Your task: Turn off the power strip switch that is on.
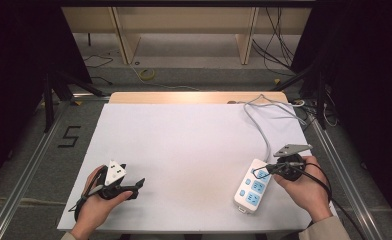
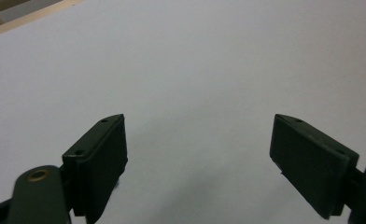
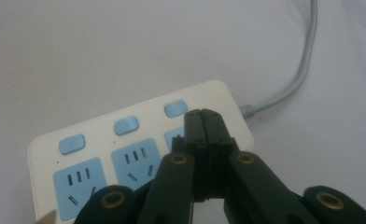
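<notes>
Right gripper: jaws pressed together, nothing between them, tips over the cable end of the power strip. Left gripper: jaws spread wide apart, empty, well away from the strip across the white sheet.

High view. The strip lay near the sheet's near right corner, its long axis running from that corner up and slightly rightward; the cable end pointed away from the person. Its grey cable ran from that end toward the far edge of the table and looped there. The right hand came in just right of the strip, forearm angled up-left, the gripper reaching sideways onto the strip. The left hand rested on the sheet, far left of the strip, its gripper pointing right.

Left gripper view. Two black pads stood wide apart over bare white sheet.

Right gripper view. The closed right gripper sat just beside the switch nearest the cable, over the strip; three blue switches and blue sockets showed, the strip's long axis running across the frame.
</notes>
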`<state>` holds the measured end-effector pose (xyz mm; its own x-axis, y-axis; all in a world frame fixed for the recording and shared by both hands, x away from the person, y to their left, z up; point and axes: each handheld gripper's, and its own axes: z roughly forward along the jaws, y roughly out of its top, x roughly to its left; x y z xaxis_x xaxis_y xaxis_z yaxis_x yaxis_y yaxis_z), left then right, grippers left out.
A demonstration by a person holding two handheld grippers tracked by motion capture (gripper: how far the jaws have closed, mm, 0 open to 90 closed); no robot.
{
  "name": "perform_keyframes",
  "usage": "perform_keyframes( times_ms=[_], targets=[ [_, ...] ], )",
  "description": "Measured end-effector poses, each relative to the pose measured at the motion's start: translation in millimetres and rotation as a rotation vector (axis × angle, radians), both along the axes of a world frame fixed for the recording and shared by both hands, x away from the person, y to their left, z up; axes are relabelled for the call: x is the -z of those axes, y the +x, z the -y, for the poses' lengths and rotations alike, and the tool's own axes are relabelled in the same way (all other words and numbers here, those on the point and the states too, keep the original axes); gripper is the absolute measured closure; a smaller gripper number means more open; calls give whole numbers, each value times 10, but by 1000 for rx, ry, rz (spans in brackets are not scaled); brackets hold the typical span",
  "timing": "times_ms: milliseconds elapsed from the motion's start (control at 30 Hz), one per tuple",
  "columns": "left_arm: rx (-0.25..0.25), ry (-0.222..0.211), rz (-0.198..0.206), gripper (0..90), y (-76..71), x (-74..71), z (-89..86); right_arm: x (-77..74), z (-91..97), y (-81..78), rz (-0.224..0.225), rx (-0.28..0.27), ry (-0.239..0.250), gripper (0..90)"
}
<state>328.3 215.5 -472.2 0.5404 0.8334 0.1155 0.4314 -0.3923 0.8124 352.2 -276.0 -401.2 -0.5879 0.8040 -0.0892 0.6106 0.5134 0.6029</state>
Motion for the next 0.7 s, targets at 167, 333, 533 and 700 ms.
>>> perform_keyframes(
  times_ms=[167, 333, 533, 700],
  targets=[
    [0, 1, 1, 189, -1, -1, 0, -20, -41, 25, -8, -10, -6, 900],
    [1, 1, 2, 189, -1, -2, 0, -31, -72, 48, -17, -14, -13, 900],
    [1, 2, 2, 189, 0, -2, 1, -35, -98, 83, -26, -17, -17, 900],
    [1, 6, 0, 189, -2, -2, 1, -33, -118, 104, -34, -22, -18, 900]
  ],
)
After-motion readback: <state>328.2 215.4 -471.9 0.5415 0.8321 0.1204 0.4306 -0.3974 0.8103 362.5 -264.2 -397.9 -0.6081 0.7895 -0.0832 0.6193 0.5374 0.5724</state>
